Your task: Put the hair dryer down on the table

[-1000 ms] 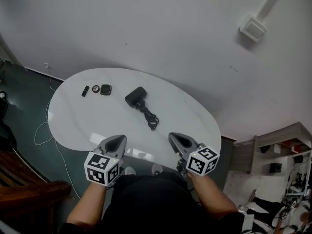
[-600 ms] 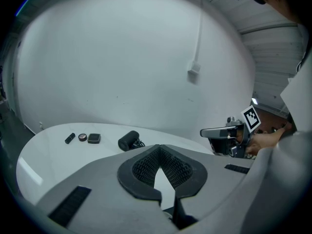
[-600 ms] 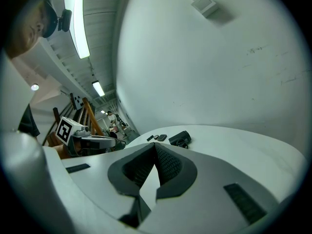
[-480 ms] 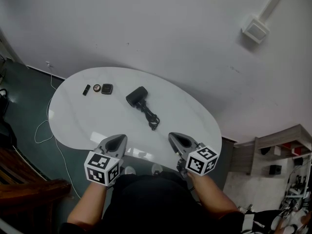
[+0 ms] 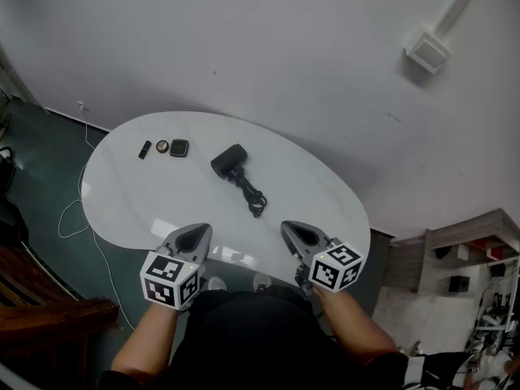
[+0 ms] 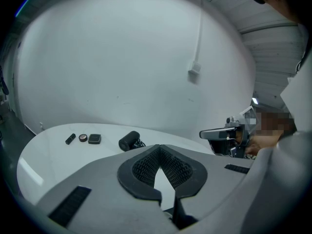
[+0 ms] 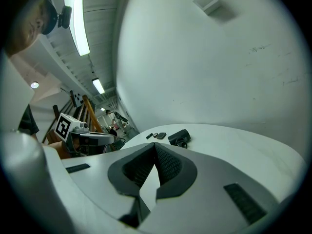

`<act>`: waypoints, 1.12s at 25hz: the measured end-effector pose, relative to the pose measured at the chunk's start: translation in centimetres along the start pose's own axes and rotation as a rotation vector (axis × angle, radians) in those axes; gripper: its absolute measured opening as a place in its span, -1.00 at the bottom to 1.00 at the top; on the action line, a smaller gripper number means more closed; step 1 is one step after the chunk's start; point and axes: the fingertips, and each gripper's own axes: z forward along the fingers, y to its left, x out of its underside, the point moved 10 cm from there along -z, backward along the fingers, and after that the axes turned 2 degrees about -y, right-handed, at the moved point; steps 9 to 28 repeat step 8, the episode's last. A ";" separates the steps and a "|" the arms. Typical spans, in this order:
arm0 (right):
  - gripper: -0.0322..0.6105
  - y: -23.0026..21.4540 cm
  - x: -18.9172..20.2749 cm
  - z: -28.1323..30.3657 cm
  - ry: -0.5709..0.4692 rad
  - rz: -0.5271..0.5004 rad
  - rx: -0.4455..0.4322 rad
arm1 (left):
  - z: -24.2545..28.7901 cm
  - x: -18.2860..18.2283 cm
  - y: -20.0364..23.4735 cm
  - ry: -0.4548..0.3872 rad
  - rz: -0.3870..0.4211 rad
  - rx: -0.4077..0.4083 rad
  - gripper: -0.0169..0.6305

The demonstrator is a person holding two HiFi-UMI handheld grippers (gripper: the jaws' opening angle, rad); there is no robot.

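Observation:
A black hair dryer [image 5: 228, 160] lies on the white oval table [image 5: 130, 205], its coiled cord [image 5: 251, 195] trailing toward me. It also shows in the left gripper view as the hair dryer [image 6: 128, 141] and in the right gripper view as the hair dryer [image 7: 178, 136]. My left gripper [image 5: 193, 233] hovers at the table's near edge, shut and holding nothing. My right gripper [image 5: 295, 231] hangs beside it, equally shut and empty. Both are well short of the dryer. The shut jaws fill the lower half of each gripper view: left gripper [image 6: 158, 149], right gripper [image 7: 155, 146].
A small black stick [image 5: 143, 149], a round compact [image 5: 162, 146] and a dark square case [image 5: 178, 148] sit in a row left of the dryer. A white cable [image 5: 68, 218] loops on the floor at left. A wooden chair [image 5: 41, 311] stands at lower left, shelves [image 5: 471, 254] at right.

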 end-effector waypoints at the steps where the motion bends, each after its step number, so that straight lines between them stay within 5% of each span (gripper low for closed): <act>1: -0.87 0.0 0.0 0.1 0.000 -0.001 0.000 | 0.0 0.0 0.0 0.001 0.001 0.001 -0.91; 28: -0.87 0.1 -0.3 0.2 0.005 -0.010 0.002 | 0.2 -0.3 0.0 0.001 0.005 0.011 -0.91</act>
